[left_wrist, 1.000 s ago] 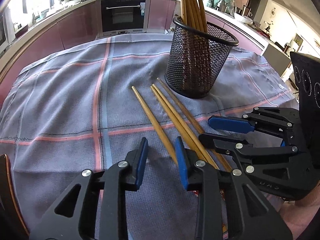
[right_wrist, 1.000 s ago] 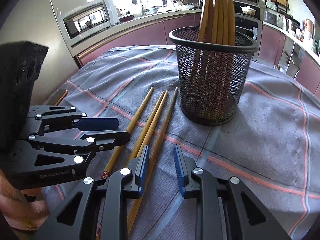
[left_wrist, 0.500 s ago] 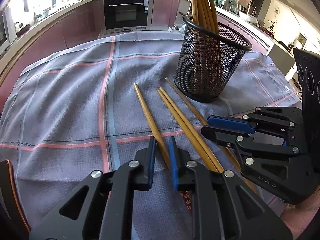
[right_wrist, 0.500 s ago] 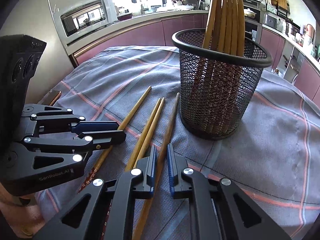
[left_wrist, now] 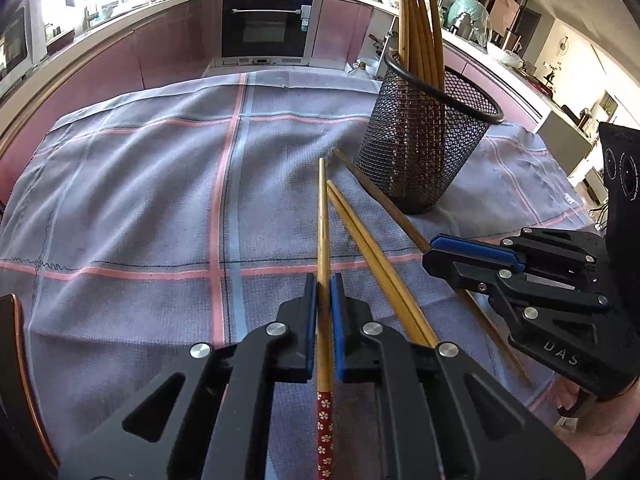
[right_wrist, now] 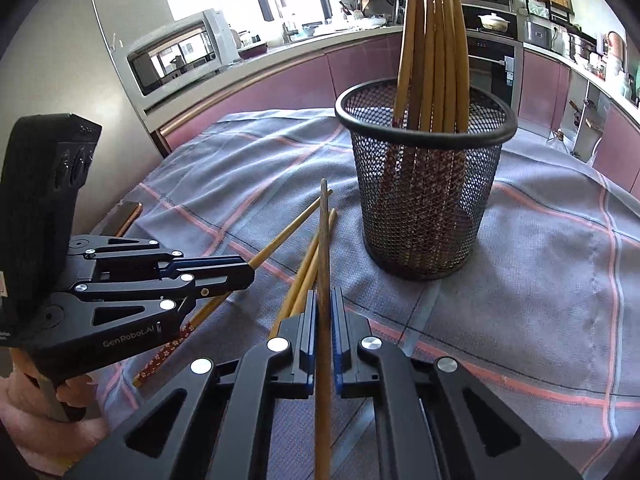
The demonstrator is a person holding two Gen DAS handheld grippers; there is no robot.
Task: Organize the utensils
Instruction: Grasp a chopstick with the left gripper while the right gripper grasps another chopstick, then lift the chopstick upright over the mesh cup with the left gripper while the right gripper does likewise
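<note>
Black claw point(left_wrist: 324, 312) (blue pads, silver screws)

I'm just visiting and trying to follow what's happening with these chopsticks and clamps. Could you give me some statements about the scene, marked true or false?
1. The left gripper is closed on a light wooden chopstick with a red flowered end. True.
2. The right gripper is empty. False: it clamps a darker brown chopstick.
3. The black wire-mesh cup lies tipped over. False: it stands upright, holding several chopsticks.
4. Two loose chopsticks lie on the grey checked cloth. True.
</note>
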